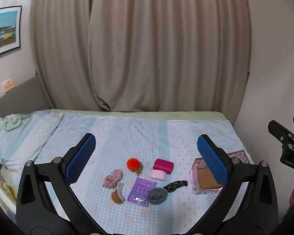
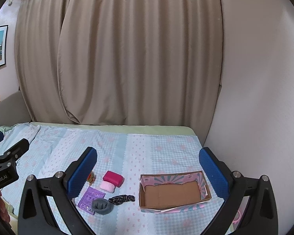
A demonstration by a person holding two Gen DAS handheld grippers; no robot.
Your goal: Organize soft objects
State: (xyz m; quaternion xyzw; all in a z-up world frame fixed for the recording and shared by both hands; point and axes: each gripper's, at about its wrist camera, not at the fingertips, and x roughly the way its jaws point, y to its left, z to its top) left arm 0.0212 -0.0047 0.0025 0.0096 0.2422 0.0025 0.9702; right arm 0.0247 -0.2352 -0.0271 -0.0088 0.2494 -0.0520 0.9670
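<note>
Soft items lie on the bed: an orange pom-pom (image 1: 132, 164), a magenta block (image 1: 163, 165) (image 2: 113, 178) on a pale pink sponge (image 1: 158, 174) (image 2: 107, 187), a mauve cloth (image 1: 113, 178), a brown-and-white piece (image 1: 118, 194), a purple packet (image 1: 141, 191) (image 2: 90, 196), a grey rolled sock (image 1: 157, 195) (image 2: 102, 206) and a dark scrunchie (image 1: 175, 185) (image 2: 121, 199). An open cardboard box (image 2: 147, 205) (image 1: 196, 184) stands to their right, nothing in it. My left gripper (image 1: 146, 156) is open above the items. My right gripper (image 2: 148, 166) is open above the box.
The bed has a light blue checked cover (image 1: 127, 133), a rumpled pillow (image 1: 11, 123) at the left, beige curtains (image 1: 139, 45) behind and a wall (image 2: 260, 98) on the right. A pink ring (image 2: 237, 218) lies by the bed's right edge.
</note>
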